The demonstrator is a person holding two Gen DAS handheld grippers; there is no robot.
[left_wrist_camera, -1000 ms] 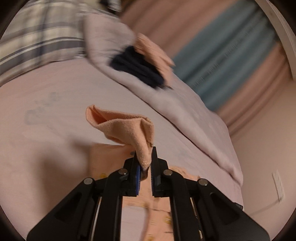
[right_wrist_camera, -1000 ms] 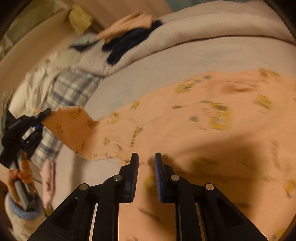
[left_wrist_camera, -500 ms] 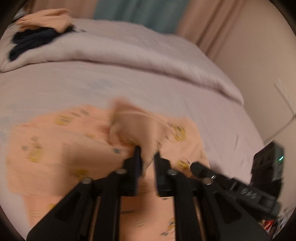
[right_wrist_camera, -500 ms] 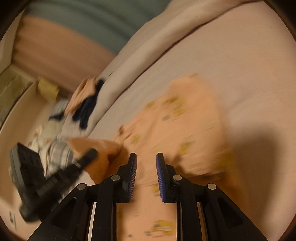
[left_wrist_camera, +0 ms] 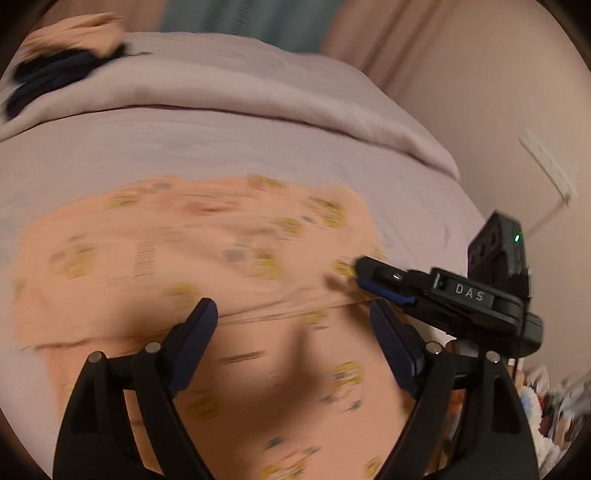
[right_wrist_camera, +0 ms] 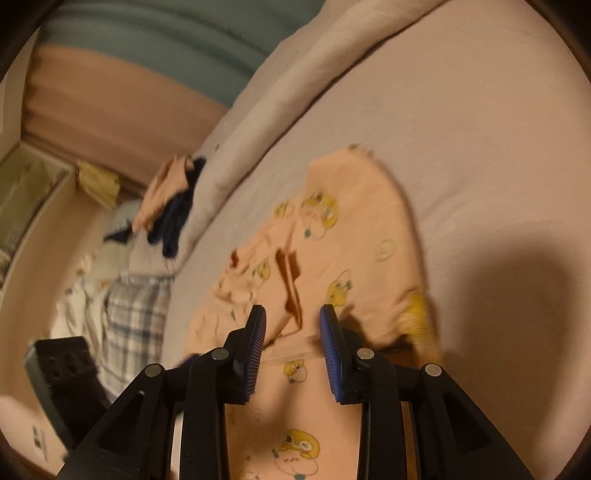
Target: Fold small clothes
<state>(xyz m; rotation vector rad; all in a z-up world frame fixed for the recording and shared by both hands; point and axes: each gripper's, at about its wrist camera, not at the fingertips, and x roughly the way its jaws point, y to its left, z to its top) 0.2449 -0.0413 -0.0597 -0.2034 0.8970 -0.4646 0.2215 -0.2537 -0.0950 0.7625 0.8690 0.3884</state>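
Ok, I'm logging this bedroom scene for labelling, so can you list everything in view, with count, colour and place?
Peach printed cotton garment: one, peach with yellow cartoon prints, spread on the bed, one part folded over.
Pale lilac bed sheet: one, under the garment.
Pale folded duvet: one, along the bed's far side.
Dark navy clothes: a pile, on the duvet.
Peach cloth: one, atop the navy pile.
Blue-and-white plaid fabric: one, beyond the bed's end.
Teal and pink curtain: behind the bed.
Left tool: black, blue pads, open above the garment.
Right tool: black, blue pads, open above the garment.
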